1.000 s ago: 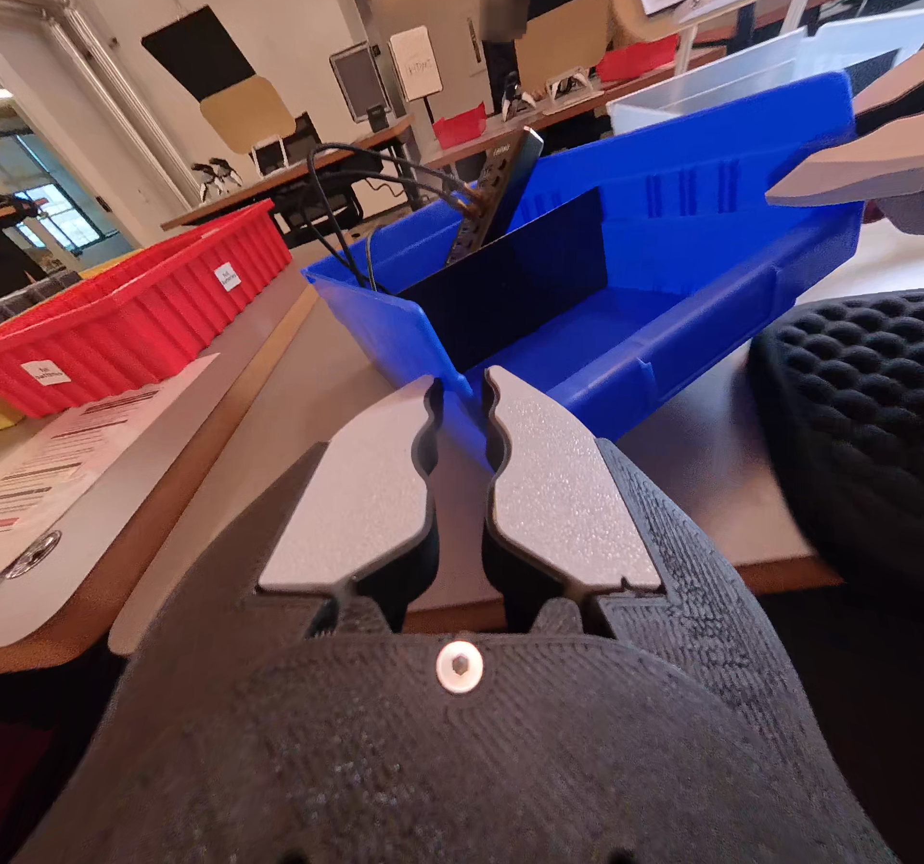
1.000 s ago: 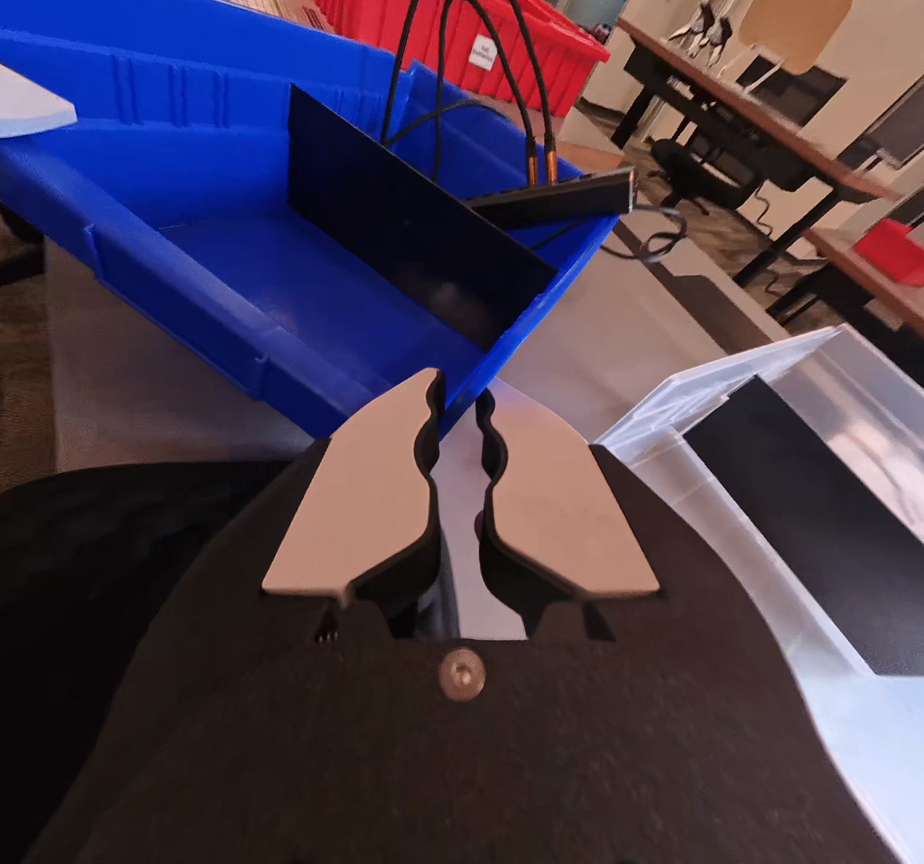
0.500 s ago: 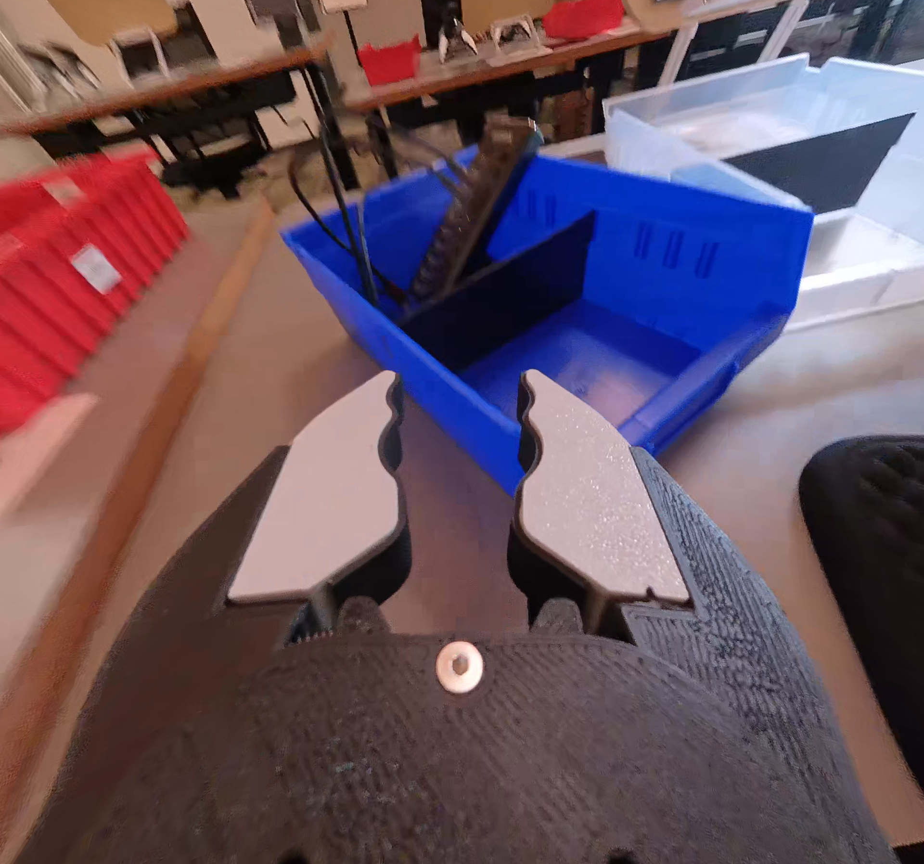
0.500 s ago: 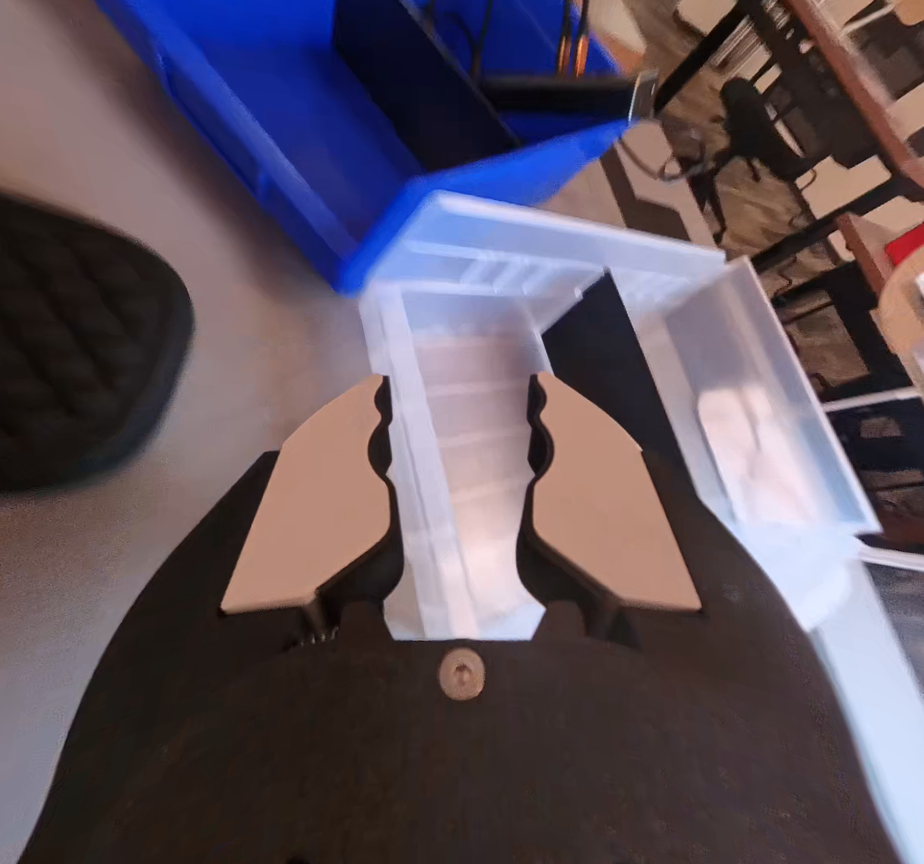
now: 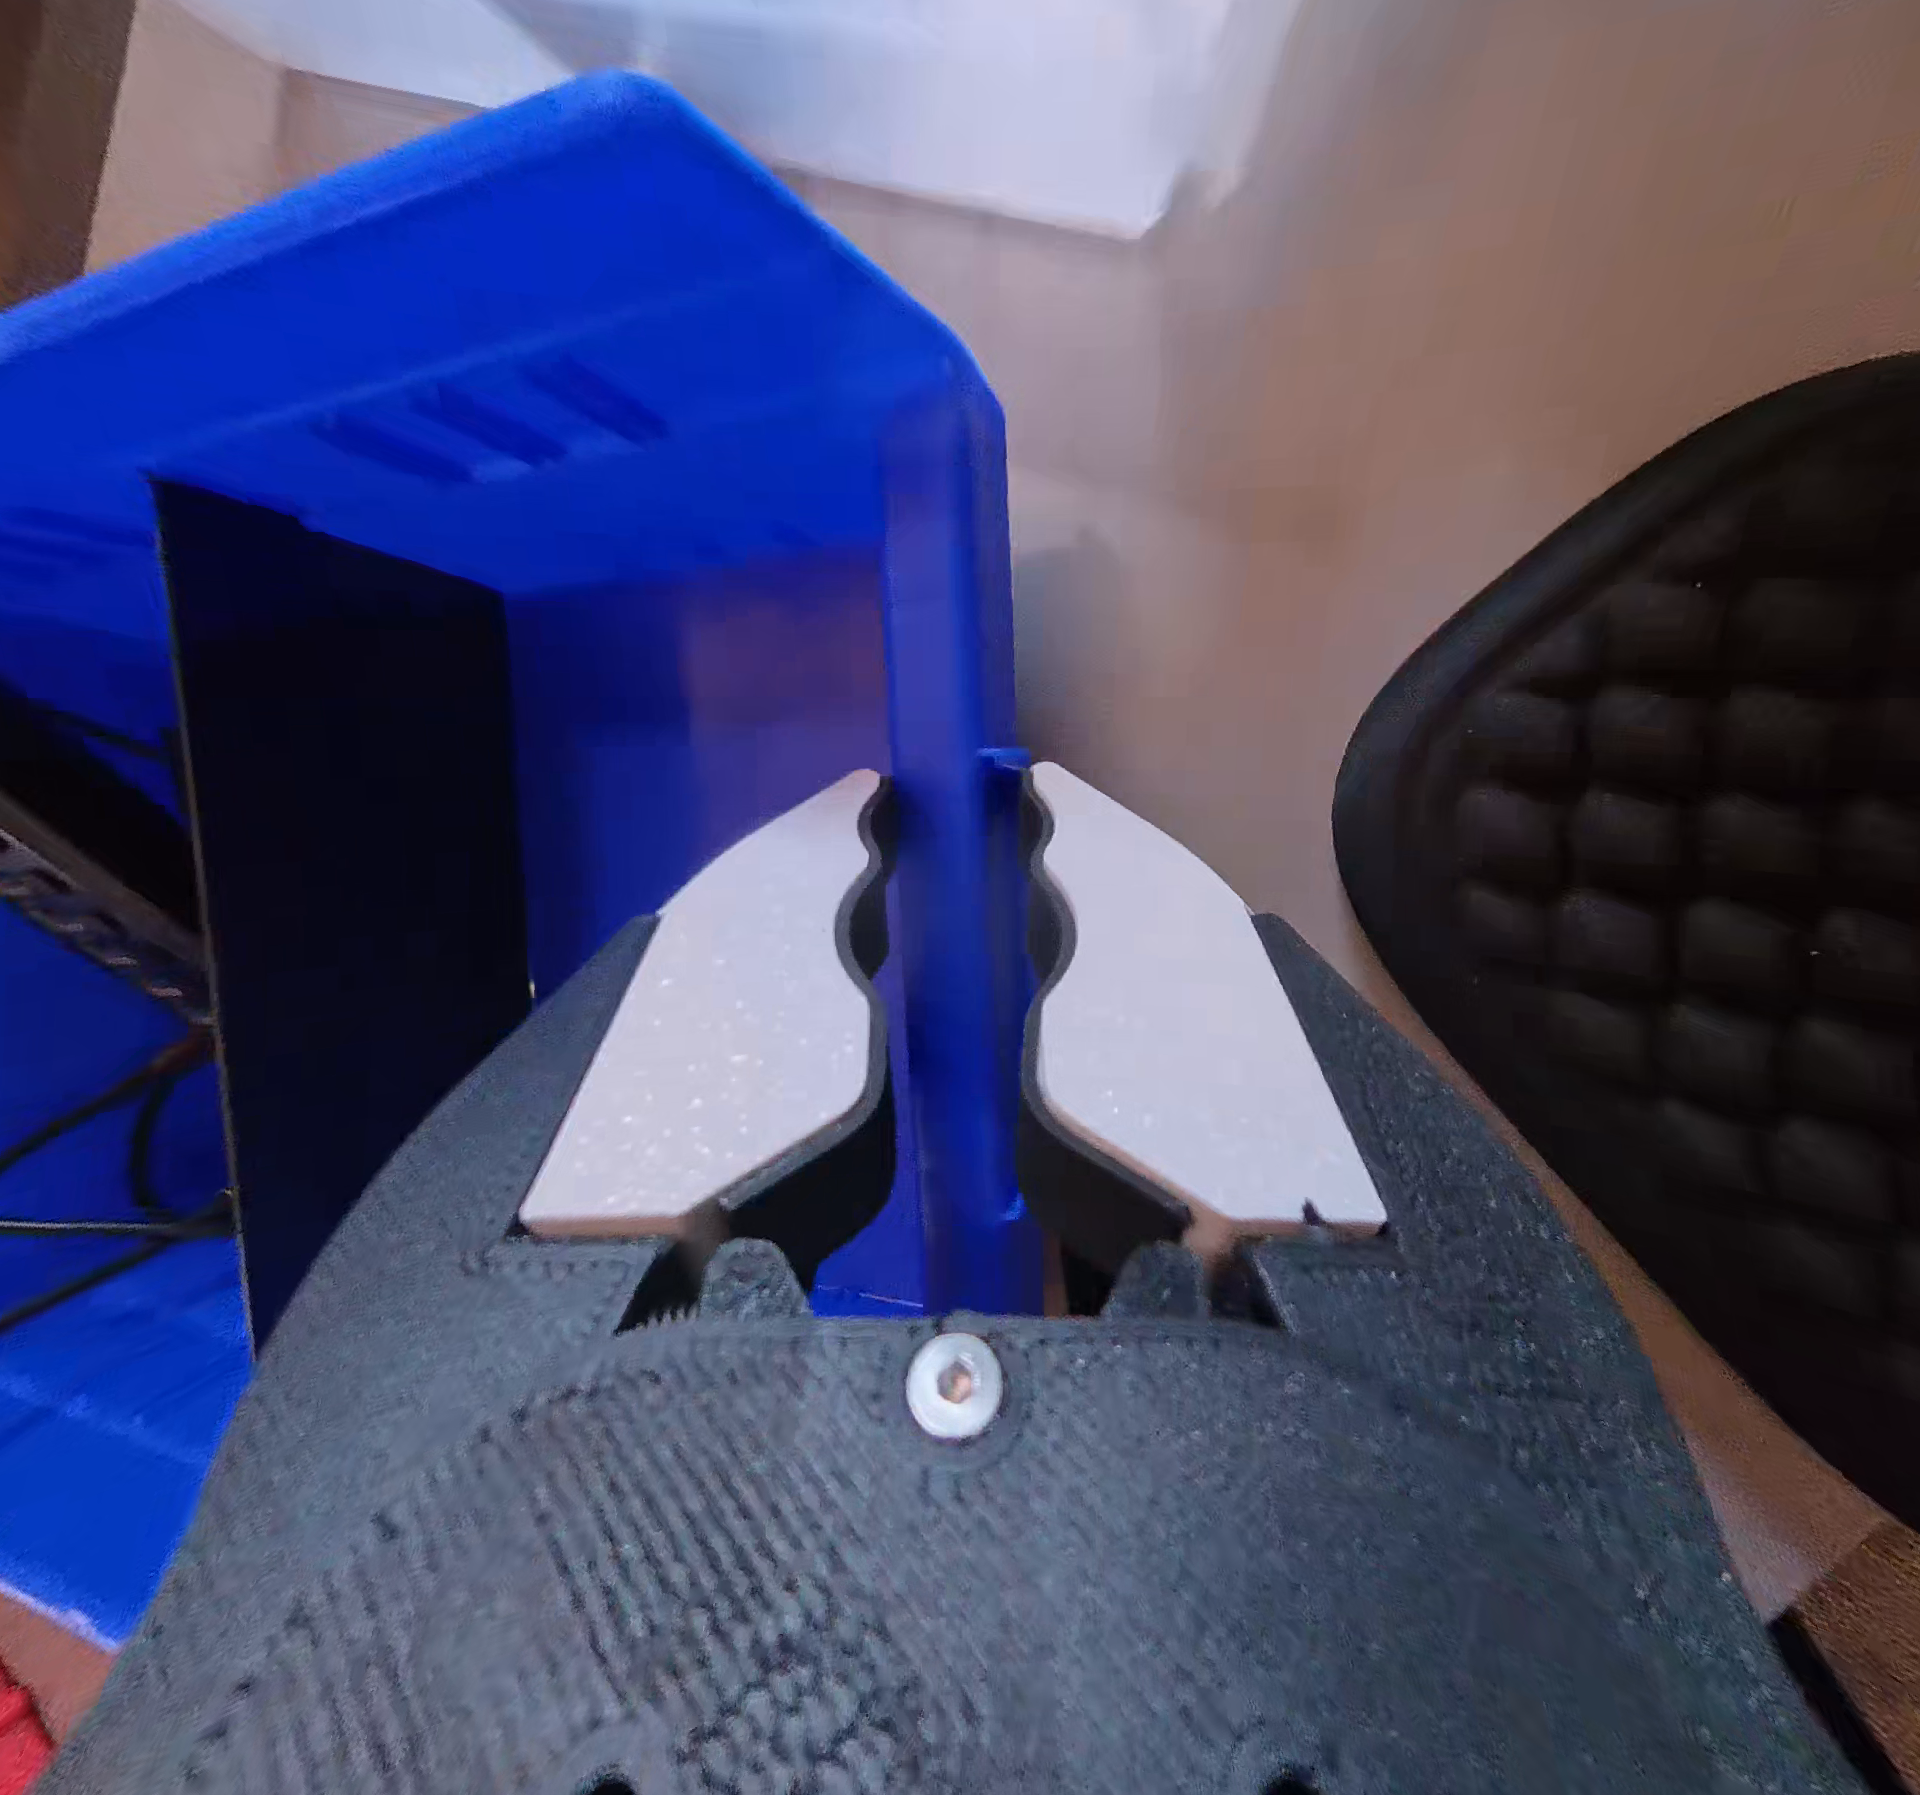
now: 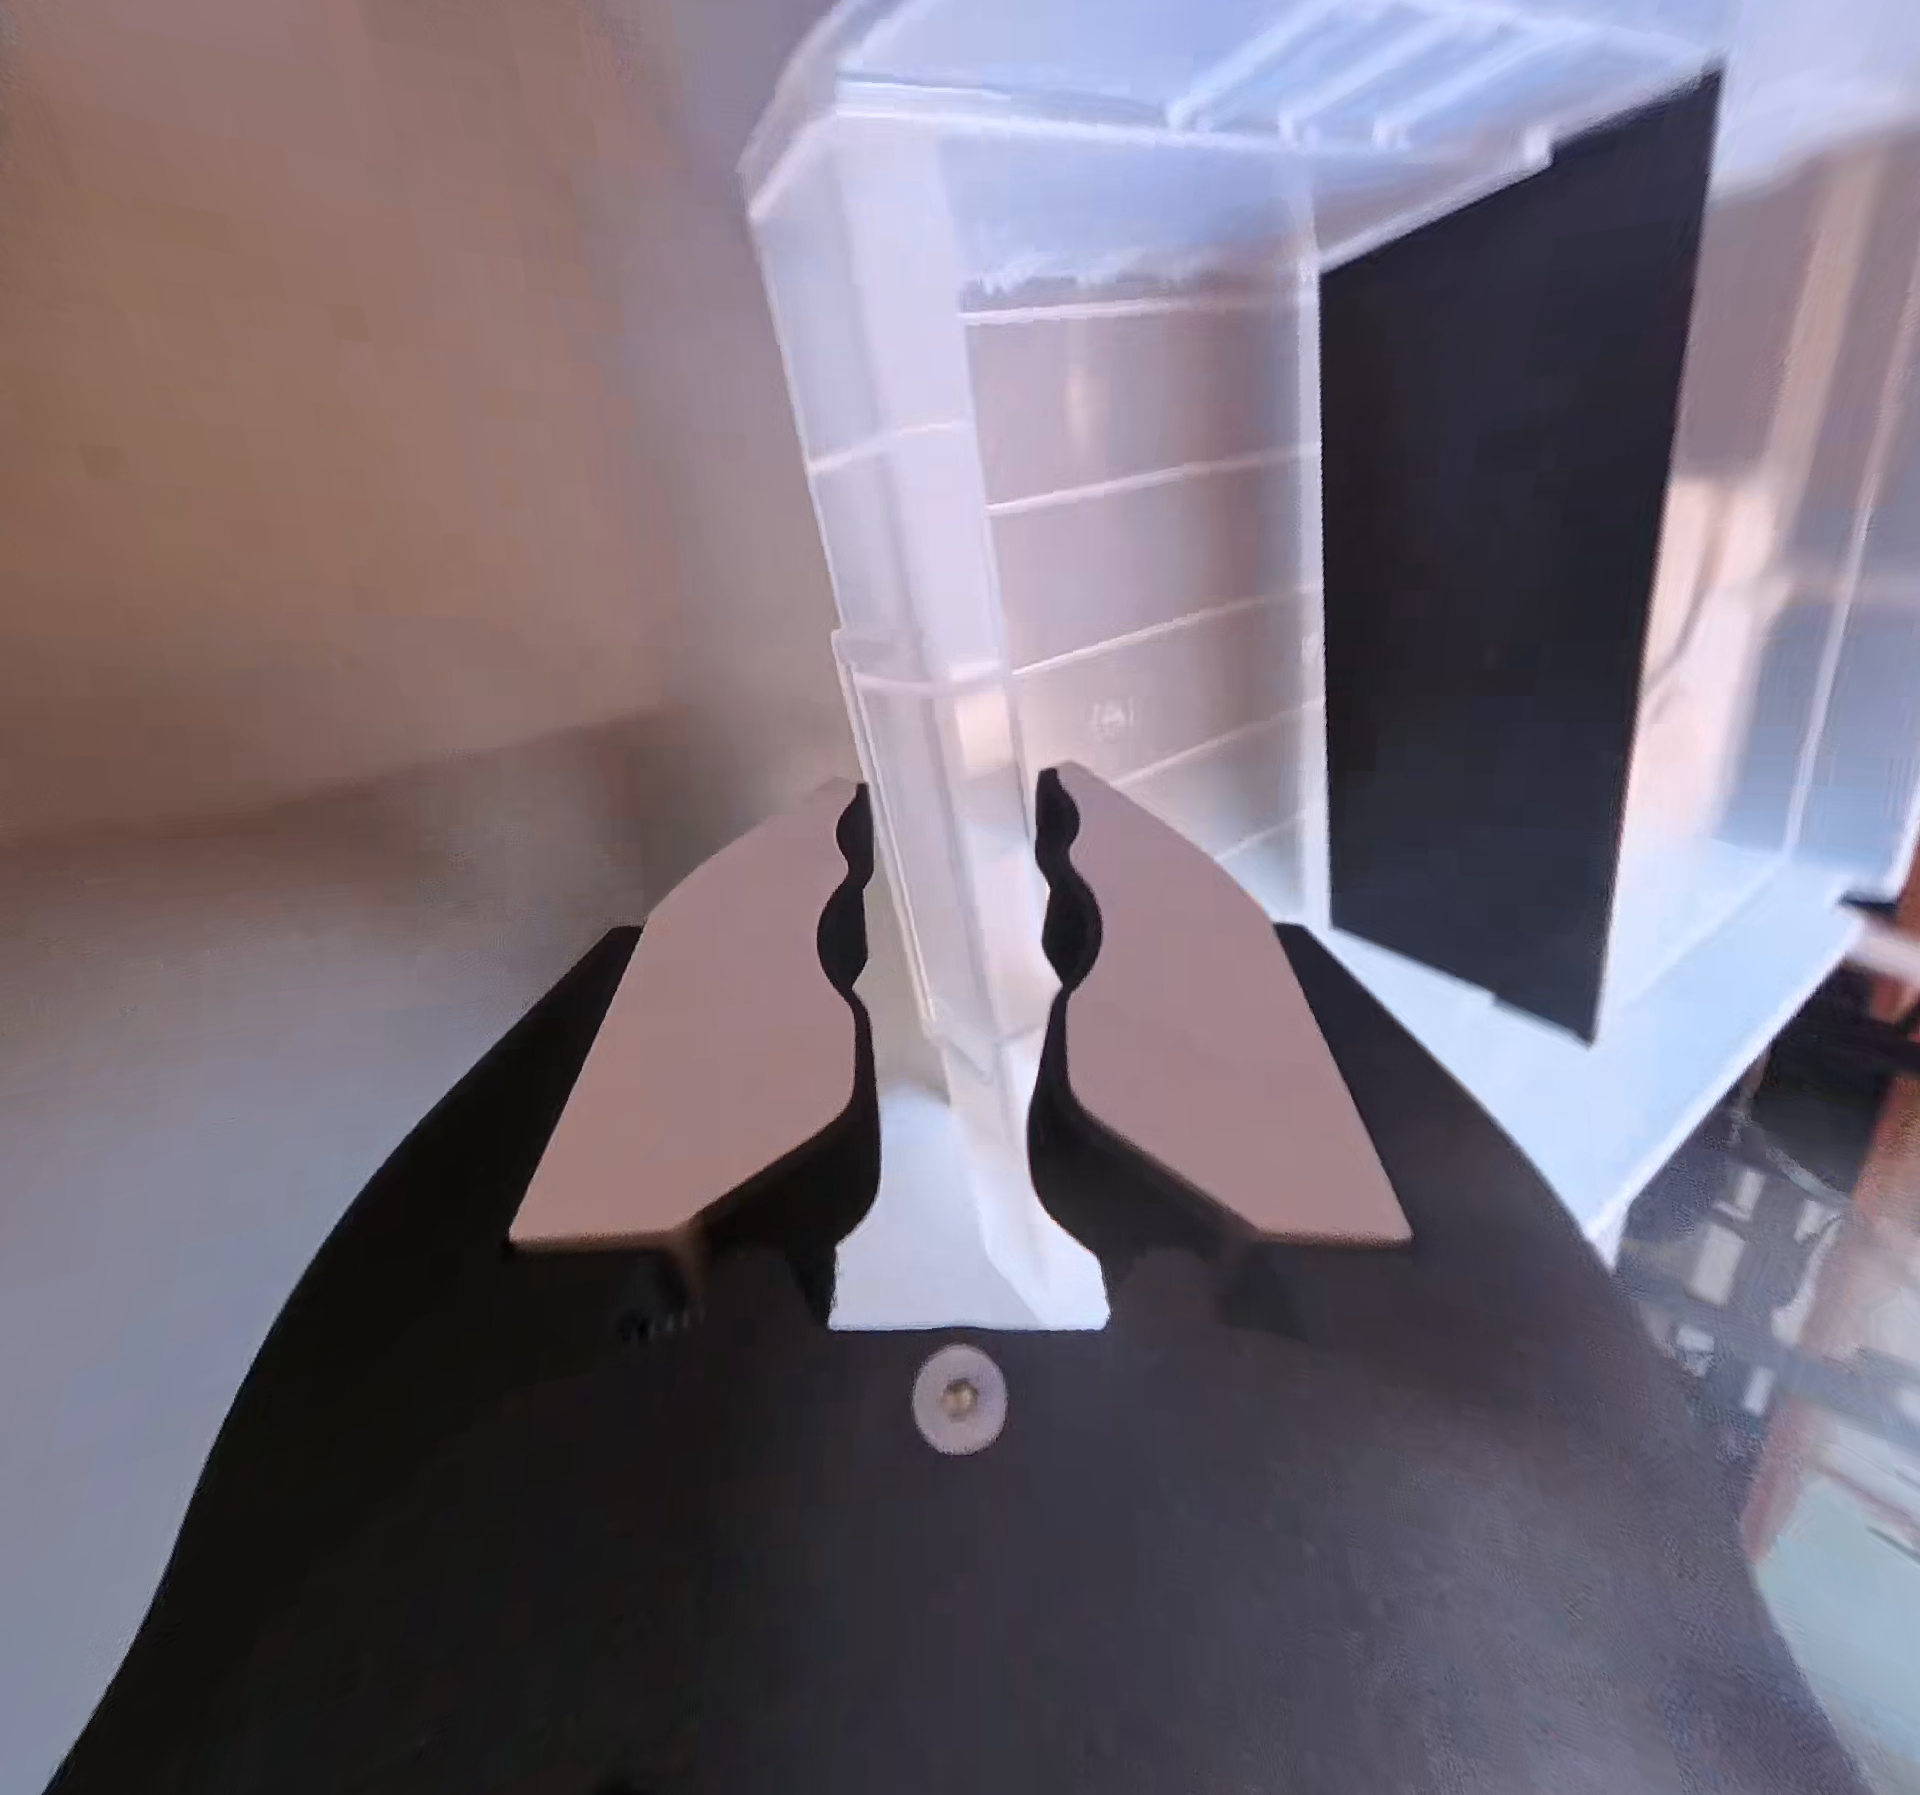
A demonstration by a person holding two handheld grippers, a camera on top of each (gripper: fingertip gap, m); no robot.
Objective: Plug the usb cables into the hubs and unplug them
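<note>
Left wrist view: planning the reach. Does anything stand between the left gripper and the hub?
Yes: the left gripper straddles the blue bin wall, and the black divider stands between it and the hub.

My view is mostly table (image 5: 1351,374), a pale beige-grey top, blurred and lit softly from above. Its wooden edge (image 5: 1860,1620) shows at my lower right. A black cushion (image 5: 1704,914) with a bumpy quilted surface lies on it. Dim, blurred floor (image 6: 1766,1278) shows past the table's far side.
</note>
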